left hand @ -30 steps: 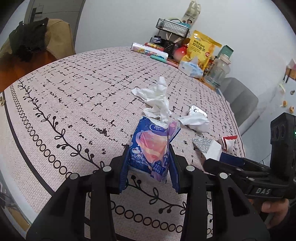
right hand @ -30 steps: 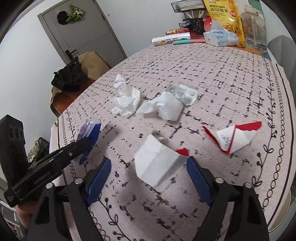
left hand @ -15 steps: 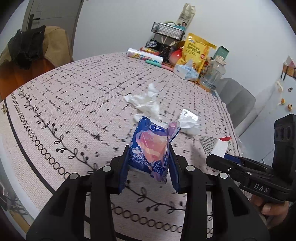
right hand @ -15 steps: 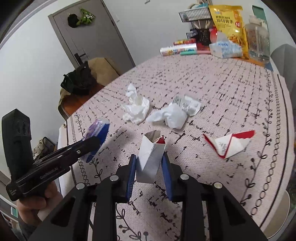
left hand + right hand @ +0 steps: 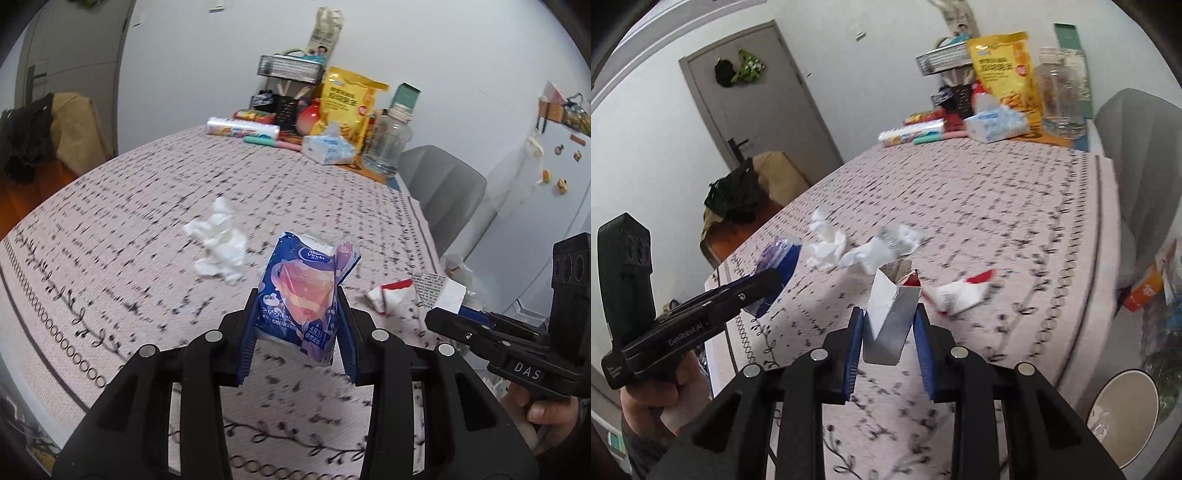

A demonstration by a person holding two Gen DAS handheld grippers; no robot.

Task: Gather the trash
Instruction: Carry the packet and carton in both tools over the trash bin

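Note:
My left gripper (image 5: 297, 314) is shut on a blue tissue packet wrapper (image 5: 301, 295) and holds it above the table. My right gripper (image 5: 889, 321) is shut on a white paper carton piece (image 5: 892, 314), also lifted; it also shows in the left wrist view (image 5: 437, 291). On the patterned tablecloth (image 5: 129, 206) lie a crumpled white tissue (image 5: 219, 240), another crumpled tissue with foil (image 5: 882, 249), and a torn red-and-white paper wrapper (image 5: 960, 291). The left gripper with its wrapper shows at the left of the right wrist view (image 5: 775, 266).
At the table's far end stand a yellow snack bag (image 5: 349, 99), a clear bottle (image 5: 388, 144), a tissue pack (image 5: 327, 147) and a wire basket (image 5: 290, 68). A grey chair (image 5: 443, 192) is on the right. A white bin (image 5: 1123, 413) stands below the table's right edge.
The right gripper closed on the white carton piece and lifted it. Both grippers have risen and swung right with their loads.

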